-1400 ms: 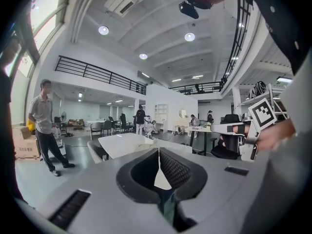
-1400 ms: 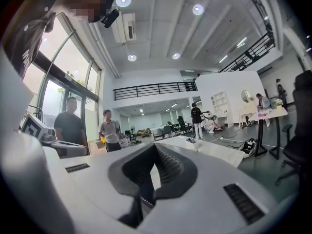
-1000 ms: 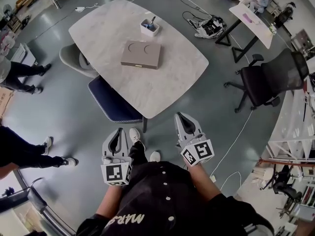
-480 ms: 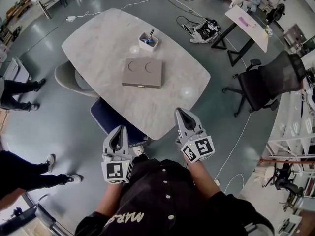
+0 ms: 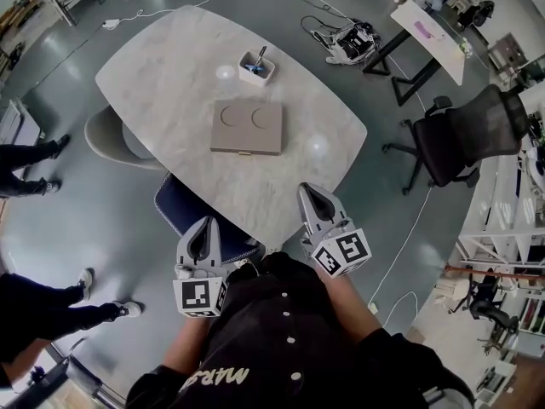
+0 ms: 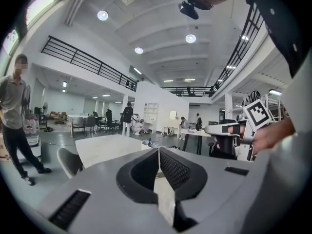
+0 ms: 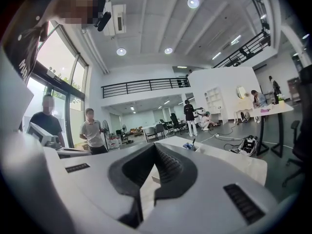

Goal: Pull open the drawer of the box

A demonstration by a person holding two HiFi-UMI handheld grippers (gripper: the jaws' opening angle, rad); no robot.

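Left fingers: closed, tips together, nothing btwn them; left gripper (image 5: 205, 227) (image 6: 158, 151) is held low in front of the person, over the floor, just short of the tabletop's near edge.
Right fingers: closed too, empty; right gripper (image 5: 308, 191) (image 7: 155, 148) has its tips at or just over the tabletop's near edge, can't tell which.
Step in hand: approach, by my reading. Neither gripper touches anything and the drawer looks fully shut, so the pull isn't begun.
Box (image 5: 247, 127): flat, tan, two round dents in its lid. Lies ahead of both sets of fingertips and well apart from them, roughly btwn the lines the two grippers point along.
Drawer pull: a small tab (image 5: 245, 152) shows on the box side nearest the fingers; prob. the handle, but too small to be sure.
Next move calls for: bring one gripper fwd to that near side, part its fingers, close on the tab, draw straight back toward the person. The other gripper may need to steady the box, as a light box could slide instead of opening.
Tabletop (image 5: 162, 66): pale stone look, rounded corners.
Beyond the box: small white tray (image 5: 256, 65) w/ a pen, farther from the fingers.
Near the left fingers: blue chair (image 5: 180, 204) tucked under the tabletop.
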